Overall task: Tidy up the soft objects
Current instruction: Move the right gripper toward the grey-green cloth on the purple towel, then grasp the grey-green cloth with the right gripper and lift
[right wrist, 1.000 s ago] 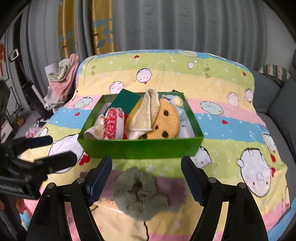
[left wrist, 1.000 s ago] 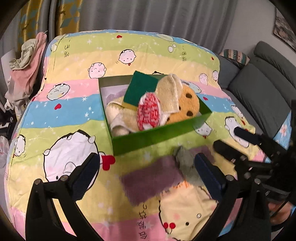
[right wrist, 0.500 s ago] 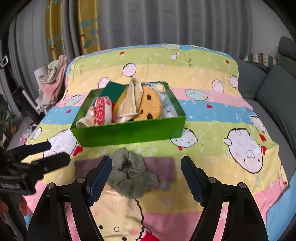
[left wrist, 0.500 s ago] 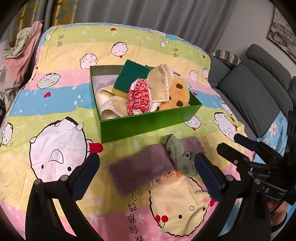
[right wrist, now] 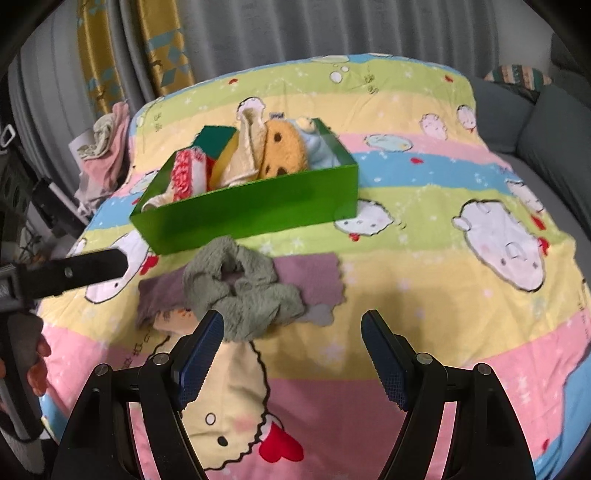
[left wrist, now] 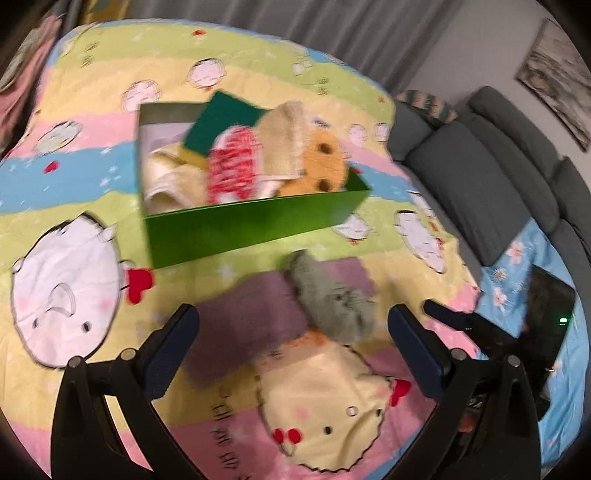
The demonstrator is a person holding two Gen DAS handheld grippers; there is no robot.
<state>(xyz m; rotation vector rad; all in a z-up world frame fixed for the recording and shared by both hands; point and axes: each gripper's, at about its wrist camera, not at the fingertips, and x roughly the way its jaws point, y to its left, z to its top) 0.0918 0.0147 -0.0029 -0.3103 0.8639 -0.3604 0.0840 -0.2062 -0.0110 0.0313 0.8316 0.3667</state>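
Green cardboard box (right wrist: 255, 210) sits mid-bed on the striped cartoon bedspread (right wrist: 424, 273), open top, already stuffed. From my right wrist view I make out a red-and-white knit piece (right wrist: 184, 171) at its left end, a dark green sponge (right wrist: 214, 138) behind it, a cream towel (right wrist: 249, 147) draped upright over the pile, an orange cookie-shaped plush (right wrist: 282, 149) with dark spots, and something pale blue (right wrist: 317, 147) at the right end.

Just in front of the box's near wall: a grey-green fuzzy scrunchie-like cloth (right wrist: 240, 288), crumpled into a loop, lying on top of a flat purple cloth (right wrist: 314, 280). The purple piece spreads out to both sides under it. Neither is in the box.

My right gripper (right wrist: 291, 354) hangs over the bedspread with jaws wide apart and nothing between them. Its left fingertip (right wrist: 207, 339) overlaps the near edge of the grey-green cloth in the picture; I cannot tell whether it touches. The right finger is over bare bedspread.

My left gripper (left wrist: 291, 350) also has jaws spread wide, empty. In its view the purple cloth (left wrist: 251, 317) and the grey-green cloth (left wrist: 332, 306) lie ahead between the two fingers, not gripped. This view is motion-blurred, so detail is soft.

Each gripper shows in the other's view: the left as a dark bar at the left edge, the right at the lower right.

Grey sofa (left wrist: 480, 184) to the right of the bed, grey curtain (right wrist: 332, 29) behind, pile of clothes (right wrist: 103, 147) at the far left corner.
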